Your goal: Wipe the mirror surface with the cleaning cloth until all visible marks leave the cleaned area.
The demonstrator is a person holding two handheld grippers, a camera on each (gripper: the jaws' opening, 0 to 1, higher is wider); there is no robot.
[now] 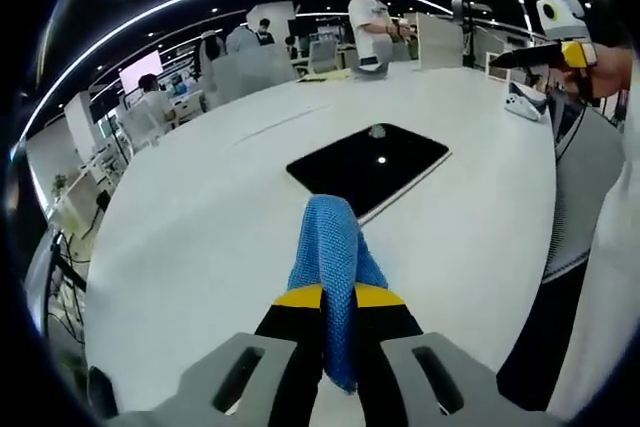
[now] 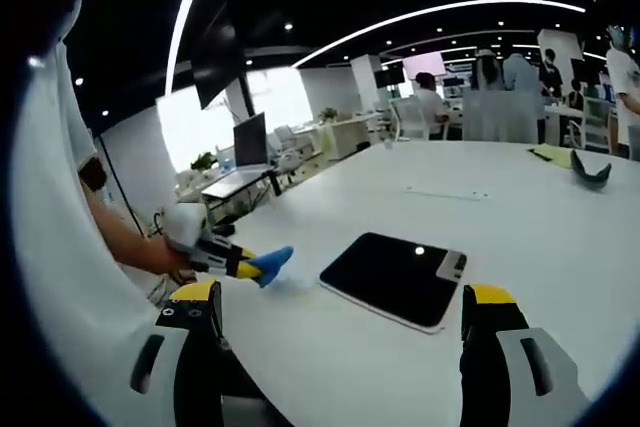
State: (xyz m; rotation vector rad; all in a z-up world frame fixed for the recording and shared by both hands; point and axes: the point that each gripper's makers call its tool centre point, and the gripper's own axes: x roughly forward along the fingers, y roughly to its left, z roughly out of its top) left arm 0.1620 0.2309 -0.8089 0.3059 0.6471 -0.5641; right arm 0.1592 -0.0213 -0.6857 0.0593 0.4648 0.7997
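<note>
Left gripper (image 1: 338,312): jaws clamped narrow on the blue cleaning cloth (image 1: 331,247), which stands bunched up between them and reaches out past the tips, likely so a loose fold leads onto the glass.
Mirror (image 1: 368,166): lies flat on the white bench (image 1: 200,217), just ahead of the cloth's far end, apart from it; its dark face reflects ceiling lights.
Marks: too small to tell from here.
Right gripper (image 2: 340,312): jaws spread wide, holding nothing; the mirror (image 2: 385,275) sits ahead between them, probably held back to leave the wiping path free.
Around: a small white object (image 1: 522,105) beyond the mirror, people at far desks.
In the way: nothing between cloth and mirror.
</note>
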